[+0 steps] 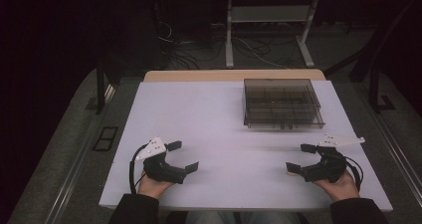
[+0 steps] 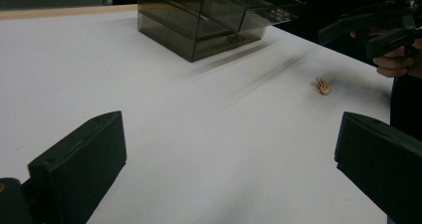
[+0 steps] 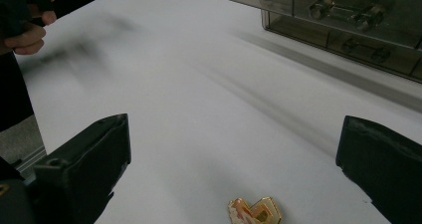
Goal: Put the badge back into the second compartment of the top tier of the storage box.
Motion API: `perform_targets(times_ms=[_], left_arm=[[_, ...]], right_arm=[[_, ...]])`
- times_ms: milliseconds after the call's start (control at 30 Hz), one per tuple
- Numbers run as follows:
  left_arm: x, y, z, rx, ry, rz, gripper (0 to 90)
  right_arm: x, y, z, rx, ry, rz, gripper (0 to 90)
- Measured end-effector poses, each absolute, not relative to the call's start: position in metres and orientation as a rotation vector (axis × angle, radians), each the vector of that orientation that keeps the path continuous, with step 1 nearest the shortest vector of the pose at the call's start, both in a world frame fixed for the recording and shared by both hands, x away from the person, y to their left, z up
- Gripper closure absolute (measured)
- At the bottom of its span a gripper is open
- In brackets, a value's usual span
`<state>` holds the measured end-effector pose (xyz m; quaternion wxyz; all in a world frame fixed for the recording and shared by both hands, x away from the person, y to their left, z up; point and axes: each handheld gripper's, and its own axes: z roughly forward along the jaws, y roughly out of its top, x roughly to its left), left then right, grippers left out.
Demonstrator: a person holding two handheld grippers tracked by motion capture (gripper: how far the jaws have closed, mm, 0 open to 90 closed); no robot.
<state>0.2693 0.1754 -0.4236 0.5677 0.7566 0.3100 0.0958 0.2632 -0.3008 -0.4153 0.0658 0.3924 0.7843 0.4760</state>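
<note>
A small gold heart-shaped trinket [image 1: 290, 173] lies on the white table [image 1: 224, 134] near the front right. My right gripper [image 1: 300, 158] is open right beside it; in the right gripper view the trinket [image 3: 255, 211] rests on the table low between the wide-apart jaws of that gripper [image 3: 236, 139]. My left gripper [image 1: 183, 156] is open at the front left with nothing in it. Its own view shows its jaws [image 2: 231, 134] spread over bare table, the trinket [image 2: 323, 86] far off, and the right gripper [image 2: 378, 30] beyond.
A smoky transparent box [image 1: 281, 124] with inner compartments stands at the back right of the table; it appears as the box [image 2: 199, 25] in the left gripper view and the box [image 3: 343, 20] in the right gripper view. Table legs and cables lie on the floor behind.
</note>
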Motion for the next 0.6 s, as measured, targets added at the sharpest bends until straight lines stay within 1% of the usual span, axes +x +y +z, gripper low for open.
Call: perform_targets(times_ms=[600], left_arm=[[0.2695,0.1743,-0.4252,1.772,0.732,0.206,0.0]], right_arm=[[0.2629,-0.3024,-0.4143,1.193,2.369,1.431,0.1]])
